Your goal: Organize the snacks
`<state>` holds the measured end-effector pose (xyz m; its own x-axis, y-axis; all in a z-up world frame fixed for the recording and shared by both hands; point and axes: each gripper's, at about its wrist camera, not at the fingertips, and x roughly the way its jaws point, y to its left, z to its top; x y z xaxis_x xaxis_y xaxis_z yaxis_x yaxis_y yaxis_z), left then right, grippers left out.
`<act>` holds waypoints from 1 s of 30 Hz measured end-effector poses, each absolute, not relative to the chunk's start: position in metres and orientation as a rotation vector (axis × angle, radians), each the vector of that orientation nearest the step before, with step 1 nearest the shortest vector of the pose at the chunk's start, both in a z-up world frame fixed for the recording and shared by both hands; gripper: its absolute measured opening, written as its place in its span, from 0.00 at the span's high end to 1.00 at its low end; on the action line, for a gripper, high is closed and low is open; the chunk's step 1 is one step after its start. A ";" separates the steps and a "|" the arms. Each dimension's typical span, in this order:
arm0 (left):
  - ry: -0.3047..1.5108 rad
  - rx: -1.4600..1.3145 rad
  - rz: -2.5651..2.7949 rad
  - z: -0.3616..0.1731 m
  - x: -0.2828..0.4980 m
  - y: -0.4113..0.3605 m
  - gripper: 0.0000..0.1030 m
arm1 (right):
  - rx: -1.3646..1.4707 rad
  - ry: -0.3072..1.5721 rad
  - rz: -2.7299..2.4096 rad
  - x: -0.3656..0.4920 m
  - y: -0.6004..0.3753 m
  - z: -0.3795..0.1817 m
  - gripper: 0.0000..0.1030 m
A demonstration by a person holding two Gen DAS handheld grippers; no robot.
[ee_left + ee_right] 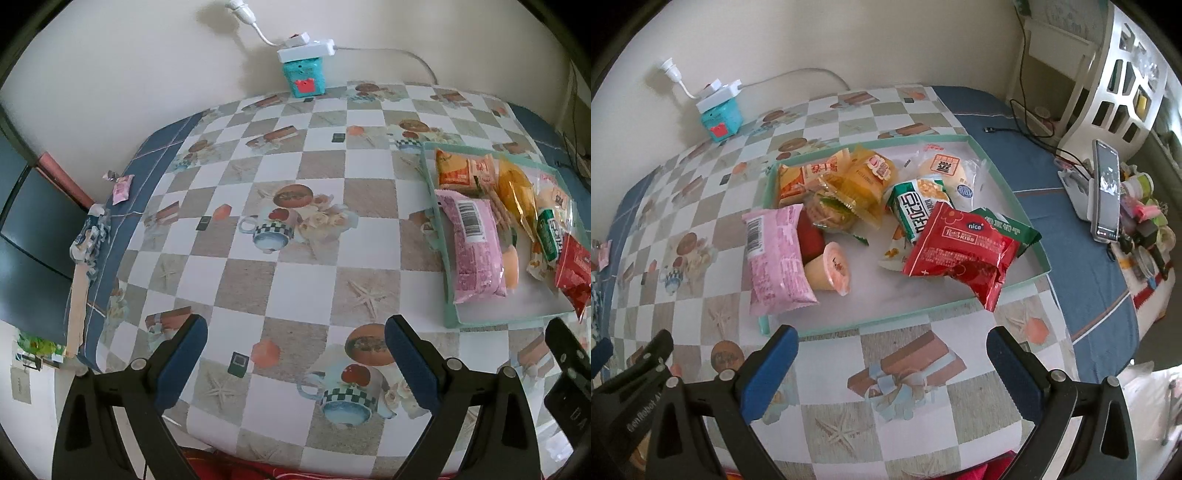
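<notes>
fingers (775, 365) of both the right gripper (890, 365) and the left gripper (295, 354) stand apart and empty above the bench (288, 280). snack packets lie heaped in a mint-rimmed tray (1008, 188), perhaps gathered there, perhaps awaiting sorting. a red packet (956, 254) reads "nice" and "kiss"; a pink packet (775, 254) shows its barcode and overhangs the rim.

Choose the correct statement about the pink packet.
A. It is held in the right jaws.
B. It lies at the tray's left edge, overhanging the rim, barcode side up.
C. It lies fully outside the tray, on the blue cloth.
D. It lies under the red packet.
B: the pink packet lies at the left edge of the tray, its lower end over the rim, barcode up, apart from the red packet.
</notes>
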<state>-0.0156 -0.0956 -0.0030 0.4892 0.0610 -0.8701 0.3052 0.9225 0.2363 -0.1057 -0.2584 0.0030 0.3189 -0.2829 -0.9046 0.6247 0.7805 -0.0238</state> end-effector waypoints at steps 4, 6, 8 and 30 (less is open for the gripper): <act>1.060 0.374 -0.163 -0.002 -0.015 -0.093 0.06 | 0.352 1.095 -0.616 -0.108 -0.255 0.003 0.00; 1.060 0.375 -0.165 -0.002 -0.015 -0.093 0.06 | 0.351 1.095 -0.619 -0.109 -0.254 0.003 0.00; 1.065 0.373 -0.167 -0.002 -0.014 -0.092 0.06 | 0.354 1.095 -0.621 -0.109 -0.253 0.003 0.00; 1.127 0.336 -0.165 -0.011 -0.007 -0.085 0.06 | 0.339 1.114 -0.607 -0.105 -0.249 0.000 0.00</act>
